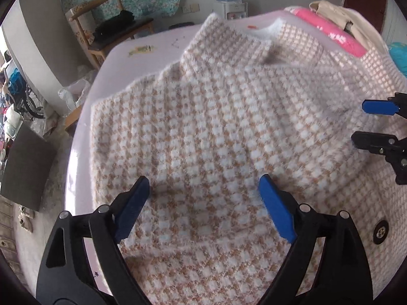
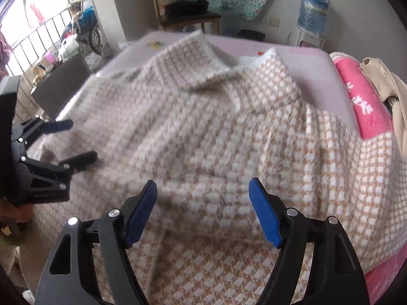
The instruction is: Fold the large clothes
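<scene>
A: Where are we? Checked fuzzy sweater (image 1: 216, 132) lies spread on the pink bed (image 1: 162, 43), partly folded.

B: Between folds, we think. Left gripper (image 1: 203, 203) and right gripper (image 2: 203, 208) both gape wide, holding nothing. Next we need the near hem.

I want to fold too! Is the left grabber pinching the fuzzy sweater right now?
No, the left gripper hangs over the sweater with its blue fingers spread wide and no cloth pinched between them.
</scene>
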A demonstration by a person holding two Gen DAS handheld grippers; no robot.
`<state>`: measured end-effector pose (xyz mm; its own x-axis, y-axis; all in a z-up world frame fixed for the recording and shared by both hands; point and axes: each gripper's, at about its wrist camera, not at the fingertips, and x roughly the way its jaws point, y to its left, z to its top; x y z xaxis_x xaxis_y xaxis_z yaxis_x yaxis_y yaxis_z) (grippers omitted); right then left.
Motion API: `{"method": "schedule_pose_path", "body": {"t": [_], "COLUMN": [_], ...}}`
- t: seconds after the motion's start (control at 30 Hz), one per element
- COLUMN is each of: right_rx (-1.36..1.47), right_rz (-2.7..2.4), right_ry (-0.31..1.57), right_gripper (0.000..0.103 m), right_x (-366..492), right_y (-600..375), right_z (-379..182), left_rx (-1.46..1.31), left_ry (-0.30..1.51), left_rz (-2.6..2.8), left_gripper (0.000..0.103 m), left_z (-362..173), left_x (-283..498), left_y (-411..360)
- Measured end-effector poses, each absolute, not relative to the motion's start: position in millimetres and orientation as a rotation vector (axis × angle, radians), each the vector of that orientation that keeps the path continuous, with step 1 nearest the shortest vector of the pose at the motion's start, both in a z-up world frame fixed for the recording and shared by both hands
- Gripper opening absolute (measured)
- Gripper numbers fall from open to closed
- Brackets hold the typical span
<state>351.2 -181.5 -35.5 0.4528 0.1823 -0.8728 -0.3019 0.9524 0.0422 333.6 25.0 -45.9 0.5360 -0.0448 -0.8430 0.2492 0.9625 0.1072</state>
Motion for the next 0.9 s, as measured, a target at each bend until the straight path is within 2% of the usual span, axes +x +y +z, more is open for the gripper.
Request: {"method": "schedule_pose_path", "body": {"t": [0.07, 0.2, 0.37, 0.53, 0.7, 0.9], "right_rx": [-0.128, -0.089, -0.152, -0.035, 0.126, 0.438], "right_rz": [0.285, 0.271, 0.233, 0.222, 0.071, -0.235], "right_ry": [1.028, 1.004, 1.015, 0.992, 0.946, 0.898], "right_gripper": [0.075, 0.075, 0.076, 0.076, 0.076, 0.076], "right_x": [346, 343, 341, 321, 304, 287], "right_y": [-178, -178, -178, -208, -301, -468], "right_z": [-33, -19, -33, 1, 31, 50], "left_rx": [0.176, 0.156, 0.147, 0.141, 0.138, 0.136], "left_ry": [0.985, 0.984, 0.978, 0.984, 0.997, 0.999], "left_rz": [-0.168, -0.167, -0.152, -0.131, -0.131, -0.132], "left_gripper": [0.094, 0.095, 0.096, 0.096, 0.096, 0.096], "left_z": [-49, -49, -49, -47, -48, -48], "left_x": [335, 335, 332, 329, 332, 333], "left_y": [31, 35, 36, 39, 38, 37]}}
